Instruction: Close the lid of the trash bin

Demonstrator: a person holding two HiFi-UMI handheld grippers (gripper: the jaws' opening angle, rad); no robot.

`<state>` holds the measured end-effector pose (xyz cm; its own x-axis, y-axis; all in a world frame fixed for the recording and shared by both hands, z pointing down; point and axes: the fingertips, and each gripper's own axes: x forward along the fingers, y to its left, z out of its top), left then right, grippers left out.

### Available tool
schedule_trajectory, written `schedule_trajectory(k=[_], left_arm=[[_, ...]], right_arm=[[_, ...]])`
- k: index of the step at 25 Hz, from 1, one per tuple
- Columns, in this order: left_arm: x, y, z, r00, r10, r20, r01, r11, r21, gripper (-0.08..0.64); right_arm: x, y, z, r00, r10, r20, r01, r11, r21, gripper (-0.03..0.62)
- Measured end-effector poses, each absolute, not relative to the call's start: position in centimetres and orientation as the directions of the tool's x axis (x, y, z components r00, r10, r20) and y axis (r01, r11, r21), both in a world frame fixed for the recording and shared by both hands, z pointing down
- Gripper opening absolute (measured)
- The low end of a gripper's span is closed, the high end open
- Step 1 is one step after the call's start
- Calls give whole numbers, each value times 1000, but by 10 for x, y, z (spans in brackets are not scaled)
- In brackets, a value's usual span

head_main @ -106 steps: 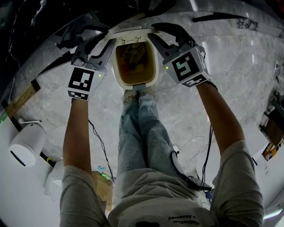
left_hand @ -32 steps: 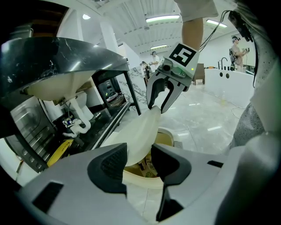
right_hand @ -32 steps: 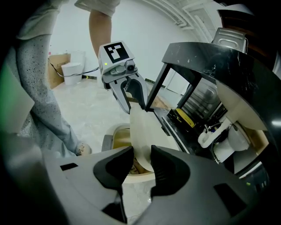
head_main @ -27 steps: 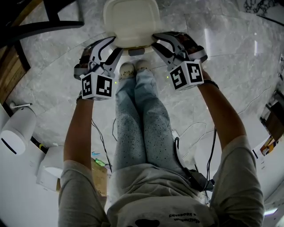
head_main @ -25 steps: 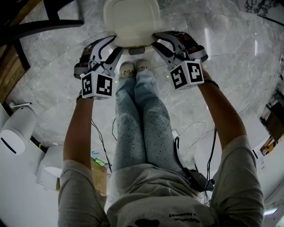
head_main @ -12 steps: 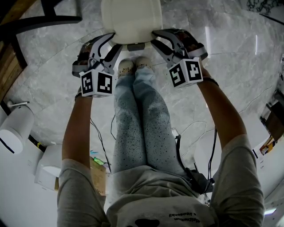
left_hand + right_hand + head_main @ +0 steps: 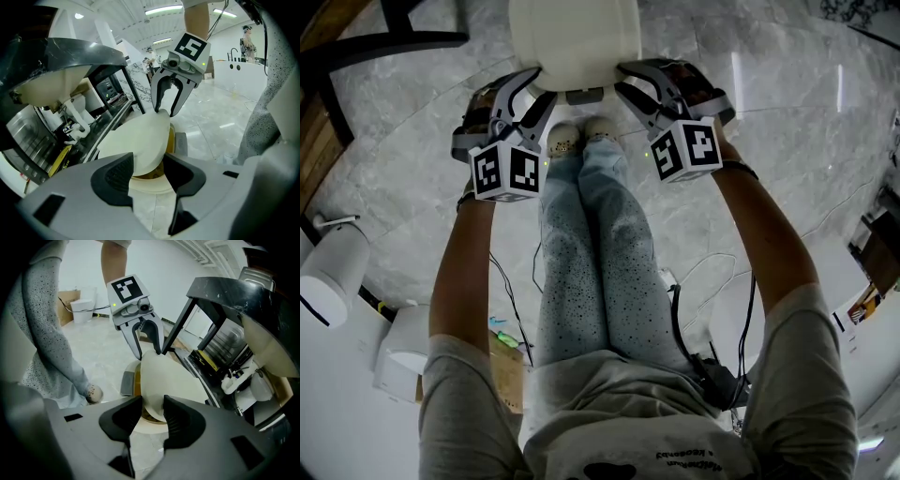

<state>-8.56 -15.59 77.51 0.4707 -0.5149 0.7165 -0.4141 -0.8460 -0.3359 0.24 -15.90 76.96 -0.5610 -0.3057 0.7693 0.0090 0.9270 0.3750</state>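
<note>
The trash bin's cream lid [image 7: 572, 37] lies almost flat over the bin at the top of the head view. In the left gripper view a slit of the brown inside [image 7: 161, 171] still shows under the lid [image 7: 136, 140], above the bin's rim [image 7: 147, 187]. My left gripper [image 7: 540, 90] has the lid's near left corner between its jaws, which are opening, with a gap at one pad. My right gripper [image 7: 624, 81] straddles the near right corner [image 7: 154, 404], jaws opening too. Each sees the other across the lid: right gripper [image 7: 166, 111], left gripper [image 7: 150, 352].
The bin's grey foot pedal [image 7: 584, 96] juts toward the person's shoes [image 7: 581, 134] and jeans. A dark metal rack [image 7: 197, 319] with kitchen gear stands beside the bin. A white cylinder [image 7: 323, 291] and cables [image 7: 511, 300] lie on the marble floor.
The bin stood open with its contents showing four seconds ago; the lid now covers it. Over the last second both grippers sank a little with the lid.
</note>
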Motion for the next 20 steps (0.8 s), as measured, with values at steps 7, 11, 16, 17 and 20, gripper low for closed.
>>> schedule_trajectory(k=[7,11,16,17,20], left_arm=[[-83,-151,790,492,-439,751,-436,-872,-224,199],[-82,-150,795,493,-413,766,-461,-870,-172,199],[-82,-150,800,482,-389,785,-476,-869,-138,199],[-82,-150,801,480,-384,789,-484,-866,-127,199],[-81,-149,804,476,-369,799,-523,-849,-80,194]], right_arm=[[2,-156,787,-519,-255,816,-29,959,281,149],[0,-154,793,-493,-234,838,-56,970,237,149],[-1,-155,798,-468,-209,858,-117,978,174,149],[-1,-156,799,-466,-200,862,-138,979,152,149],[-3,-155,803,-457,-163,874,-214,974,69,147]])
